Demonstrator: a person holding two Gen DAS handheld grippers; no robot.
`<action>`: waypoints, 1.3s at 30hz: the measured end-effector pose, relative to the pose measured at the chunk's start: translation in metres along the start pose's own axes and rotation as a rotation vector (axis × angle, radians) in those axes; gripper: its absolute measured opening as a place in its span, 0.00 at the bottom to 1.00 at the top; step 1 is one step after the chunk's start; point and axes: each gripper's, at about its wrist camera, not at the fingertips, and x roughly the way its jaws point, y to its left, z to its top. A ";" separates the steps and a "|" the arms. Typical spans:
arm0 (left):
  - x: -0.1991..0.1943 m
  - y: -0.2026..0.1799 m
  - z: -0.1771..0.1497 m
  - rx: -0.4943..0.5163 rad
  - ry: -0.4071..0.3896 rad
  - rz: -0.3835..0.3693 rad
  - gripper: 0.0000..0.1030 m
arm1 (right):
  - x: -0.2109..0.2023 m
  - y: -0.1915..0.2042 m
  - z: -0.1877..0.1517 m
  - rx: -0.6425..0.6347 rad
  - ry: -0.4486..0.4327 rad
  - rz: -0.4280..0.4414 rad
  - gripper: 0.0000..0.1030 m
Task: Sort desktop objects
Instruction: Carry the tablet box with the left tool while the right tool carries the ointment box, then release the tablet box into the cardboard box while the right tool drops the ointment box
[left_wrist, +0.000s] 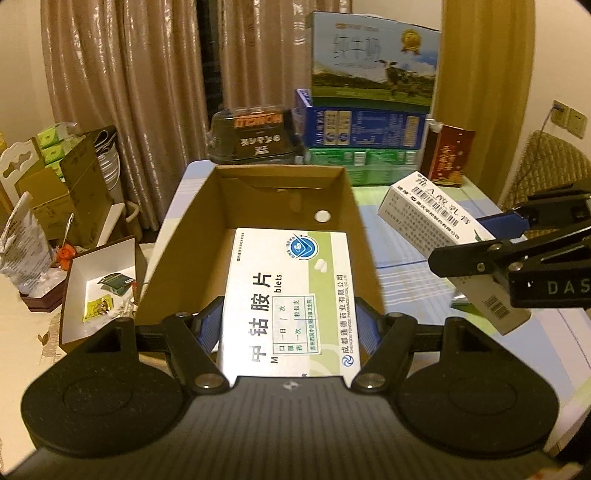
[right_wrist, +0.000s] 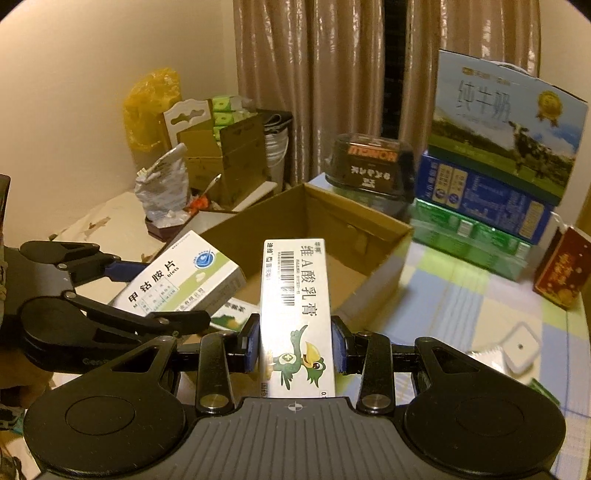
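My left gripper (left_wrist: 290, 328) is shut on a wide white and green tablet box (left_wrist: 291, 299) and holds it over the near end of the open cardboard box (left_wrist: 177, 251). My right gripper (right_wrist: 295, 343) is shut on a long white ointment box (right_wrist: 295, 306) with a green bird on it, just short of the cardboard box (right_wrist: 373, 280) at its near side. In the right wrist view the left gripper (right_wrist: 125, 291) and its tablet box (right_wrist: 181, 280) show at the left. In the left wrist view the right gripper (left_wrist: 491, 240) and its ointment box (left_wrist: 436, 218) show at the right.
Stacked milk cartons (right_wrist: 495, 173) and a dark container (right_wrist: 369, 166) stand behind the cardboard box. A red box (right_wrist: 561, 273) stands at the right, a small white square item (right_wrist: 521, 347) nearer. A green-white packet (right_wrist: 232, 314) lies under the tablet box. Clutter (left_wrist: 55, 206) lies left of the table.
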 end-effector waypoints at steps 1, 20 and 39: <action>0.002 0.003 0.001 0.000 0.000 0.002 0.65 | 0.004 0.001 0.003 0.000 0.002 0.002 0.34; 0.063 0.053 0.013 -0.029 0.040 -0.014 0.65 | 0.070 0.004 0.030 0.040 0.021 -0.003 0.34; 0.049 0.065 0.000 -0.064 0.009 0.026 0.71 | 0.066 -0.016 0.025 0.171 -0.017 0.013 0.55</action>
